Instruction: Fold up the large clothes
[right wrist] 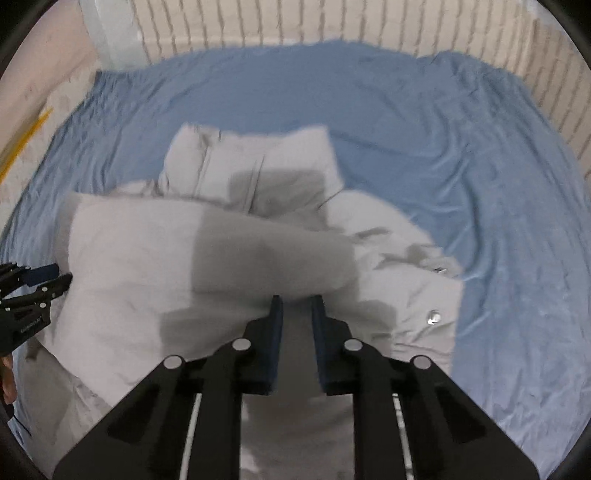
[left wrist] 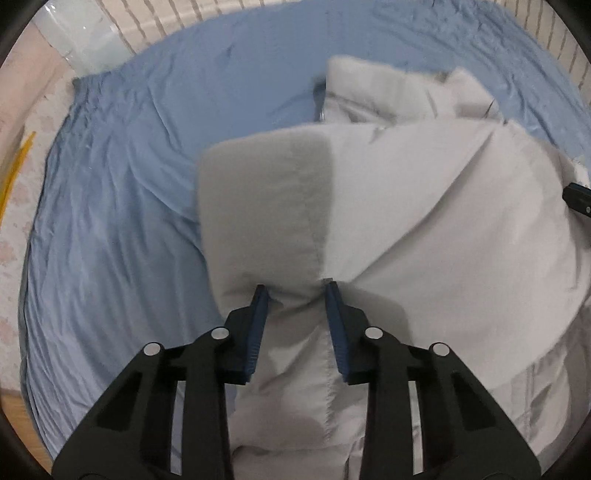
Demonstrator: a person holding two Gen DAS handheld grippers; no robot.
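Observation:
A large pale grey garment (left wrist: 424,221) lies partly folded on a blue bed sheet (left wrist: 129,184). My left gripper (left wrist: 295,290) is shut on a bunched fold of it, and a flap stands up just beyond the tips. In the right wrist view the same garment (right wrist: 129,258) spreads across the middle, with a metal snap (right wrist: 434,316) on its right part. My right gripper (right wrist: 297,301) is shut on a raised fold of the cloth. The left gripper (right wrist: 55,277) shows at the left edge of that view, against the garment's side.
The blue sheet (right wrist: 480,184) covers the bed on all sides of the garment, wrinkled at the right. A pale ribbed wall (right wrist: 332,22) runs along the far edge. A yellow strip (left wrist: 14,173) lies off the bed at the left.

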